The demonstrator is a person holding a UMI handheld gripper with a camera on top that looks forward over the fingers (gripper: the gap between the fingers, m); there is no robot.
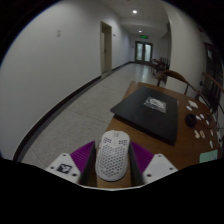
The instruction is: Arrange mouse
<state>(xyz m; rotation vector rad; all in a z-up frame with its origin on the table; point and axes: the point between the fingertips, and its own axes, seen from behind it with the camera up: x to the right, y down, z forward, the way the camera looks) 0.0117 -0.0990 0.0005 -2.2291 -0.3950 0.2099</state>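
A white mouse with a honeycomb-holed shell sits between the fingers of my gripper. The purple pads press on both its sides, so the gripper is shut on it. The mouse is held over the near corner of a wooden desk. A black mouse mat lies on the desk just beyond the mouse. The mouse's underside is hidden, so I cannot tell whether it touches the desk.
A small dark object lies on the desk right of the mat, with papers beside it. A chair stands beyond the desk. A long corridor floor runs along the desk's left side.
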